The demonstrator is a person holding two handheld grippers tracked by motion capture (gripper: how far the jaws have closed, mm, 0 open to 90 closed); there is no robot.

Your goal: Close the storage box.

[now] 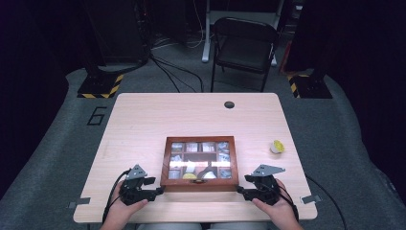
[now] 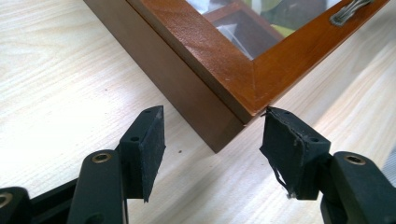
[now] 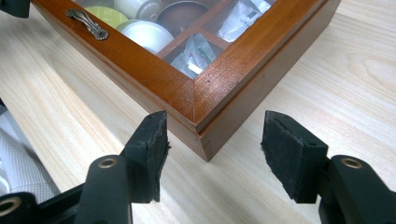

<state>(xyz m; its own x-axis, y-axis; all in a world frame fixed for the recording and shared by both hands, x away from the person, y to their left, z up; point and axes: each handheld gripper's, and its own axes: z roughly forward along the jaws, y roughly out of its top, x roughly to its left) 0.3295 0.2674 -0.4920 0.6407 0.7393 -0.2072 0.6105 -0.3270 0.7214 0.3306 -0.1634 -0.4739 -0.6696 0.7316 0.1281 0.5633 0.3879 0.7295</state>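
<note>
A brown wooden box with a glass lid and several compartments of small packets and cups lies at the near middle of the table. My left gripper is at its near left corner and my right gripper at its near right corner. In the left gripper view the box corner sits between the jaws of the left gripper; one pad is close to the lid's corner, the other stands apart. In the right gripper view the box corner sits between the jaws of the right gripper, and neither pad touches it.
A metal handle runs along the lid's near edge. A small yellow and white object lies to the right of the box. A cable hole is at the table's far side, and a dark folding chair stands beyond it.
</note>
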